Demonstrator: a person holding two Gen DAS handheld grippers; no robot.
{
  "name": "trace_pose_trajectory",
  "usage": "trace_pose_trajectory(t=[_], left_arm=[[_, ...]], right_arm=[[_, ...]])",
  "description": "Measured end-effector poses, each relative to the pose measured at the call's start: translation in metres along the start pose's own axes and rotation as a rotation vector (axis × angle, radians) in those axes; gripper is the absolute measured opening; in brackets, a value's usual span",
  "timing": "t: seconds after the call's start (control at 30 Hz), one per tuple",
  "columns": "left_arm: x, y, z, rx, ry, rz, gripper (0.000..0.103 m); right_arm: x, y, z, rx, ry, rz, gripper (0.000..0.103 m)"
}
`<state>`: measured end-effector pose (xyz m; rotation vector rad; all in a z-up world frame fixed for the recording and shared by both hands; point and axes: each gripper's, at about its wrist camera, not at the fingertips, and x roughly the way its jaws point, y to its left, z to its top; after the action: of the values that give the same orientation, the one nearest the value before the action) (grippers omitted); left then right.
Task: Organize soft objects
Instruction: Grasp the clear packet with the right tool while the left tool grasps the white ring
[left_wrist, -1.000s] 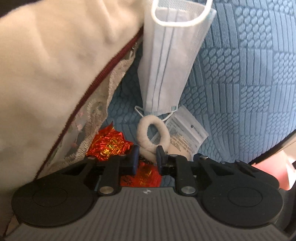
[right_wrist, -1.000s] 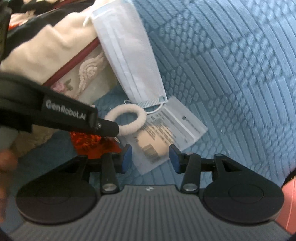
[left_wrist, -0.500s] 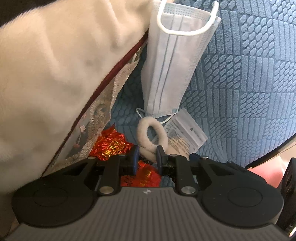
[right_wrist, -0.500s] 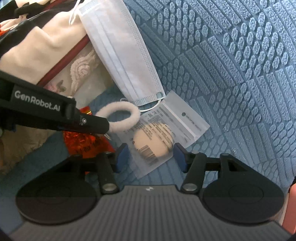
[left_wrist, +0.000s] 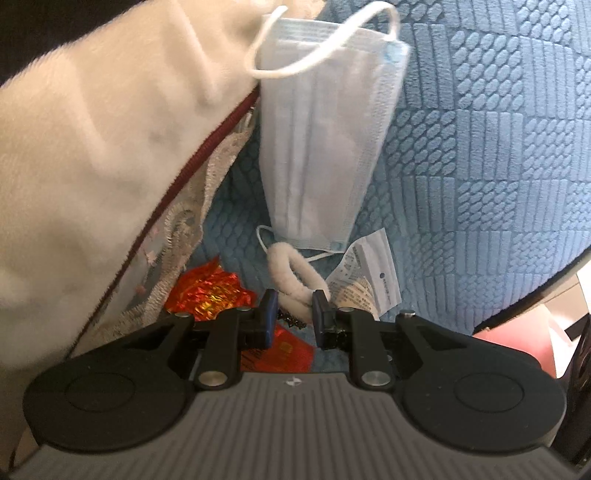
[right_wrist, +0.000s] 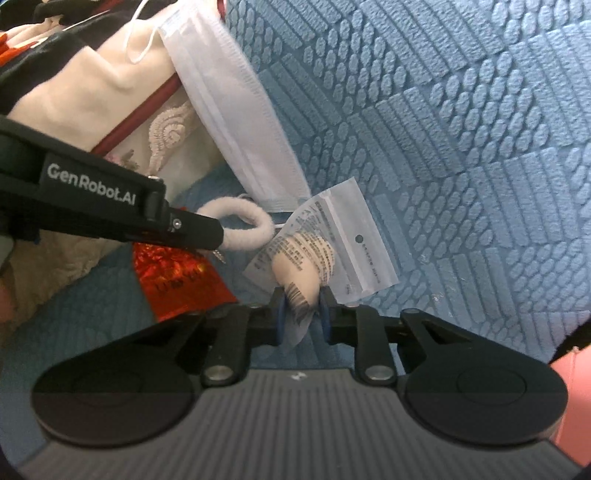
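We pinch the fluffy hair tie (left_wrist: 291, 271) in our left gripper (left_wrist: 291, 317) while our right gripper (right_wrist: 301, 314), jaws just closed, clamps the sachet (right_wrist: 317, 254) at its five o'clock to lift both off the blue cover (right_wrist: 443, 147).

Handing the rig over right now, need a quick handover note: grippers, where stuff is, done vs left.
Left gripper: shut on the fluffy white hair tie.
Right gripper: jaws have just closed, now shut on the clear sachet with the beige puff inside.
Face mask lies on the blue textured cover, its top against the cream cushion. Red foil wrappers sit beside the hair tie.
Done: both items gripped.
Left: lift and place them; mask and wrappers untouched.
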<state>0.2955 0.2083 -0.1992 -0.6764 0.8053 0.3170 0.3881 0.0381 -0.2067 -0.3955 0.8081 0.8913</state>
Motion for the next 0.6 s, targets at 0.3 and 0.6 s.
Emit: trace_pose_trajectory(t=[0.3,0.6], left_arm=[[-0.016,-0.012,-0.01,0.031,-0.002,-0.035,0.023],[-0.037,-0.02,-0.029,0.024,0.003,-0.057,0.024]], right_arm=[[-0.032,-0.006,-0.019,0.011,0.036,-0.038,0.022],[-0.076,0.001,-0.042,0.034,0.036,-0.064,0.022]])
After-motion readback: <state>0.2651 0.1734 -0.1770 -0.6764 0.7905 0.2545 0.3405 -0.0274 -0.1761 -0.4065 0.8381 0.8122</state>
